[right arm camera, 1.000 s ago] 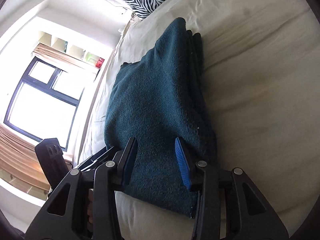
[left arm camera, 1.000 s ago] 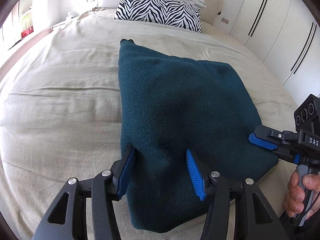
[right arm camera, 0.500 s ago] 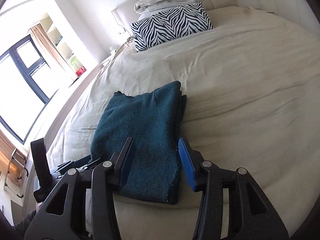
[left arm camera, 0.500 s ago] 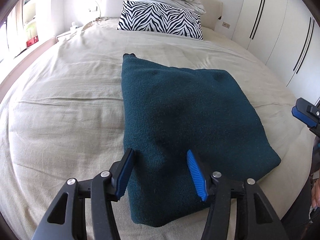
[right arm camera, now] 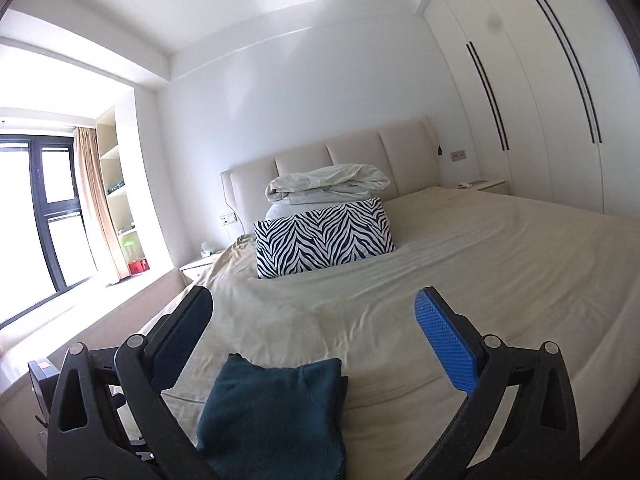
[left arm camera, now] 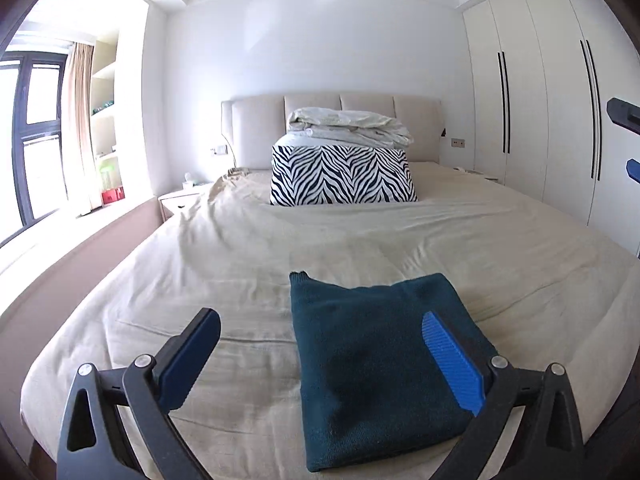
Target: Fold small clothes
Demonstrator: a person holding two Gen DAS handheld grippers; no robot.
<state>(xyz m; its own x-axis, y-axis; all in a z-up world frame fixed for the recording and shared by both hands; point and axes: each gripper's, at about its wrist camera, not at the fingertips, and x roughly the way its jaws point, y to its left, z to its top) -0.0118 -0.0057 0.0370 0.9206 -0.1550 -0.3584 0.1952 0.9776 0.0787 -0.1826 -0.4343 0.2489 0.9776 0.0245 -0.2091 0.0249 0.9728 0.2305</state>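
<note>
Folded teal garment (left arm camera: 380, 368) flat on the bed (left arm camera: 248, 264) — near edge, both claws clear of it.
Left gripper (left arm camera: 320, 356) released, jaws spread wide; right gripper (right arm camera: 316, 340) likewise spread, holding nothing — zebra pillow (left arm camera: 344, 176) at the headboard.

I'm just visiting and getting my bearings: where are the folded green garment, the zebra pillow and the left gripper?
Folded green garment (left arm camera: 372, 368): left wrist view, middle of its top face.
Zebra pillow (left arm camera: 343, 175): left wrist view, centre of its striped front.
Left gripper (left arm camera: 320, 356): left wrist view, midway between its open fingertips.
</note>
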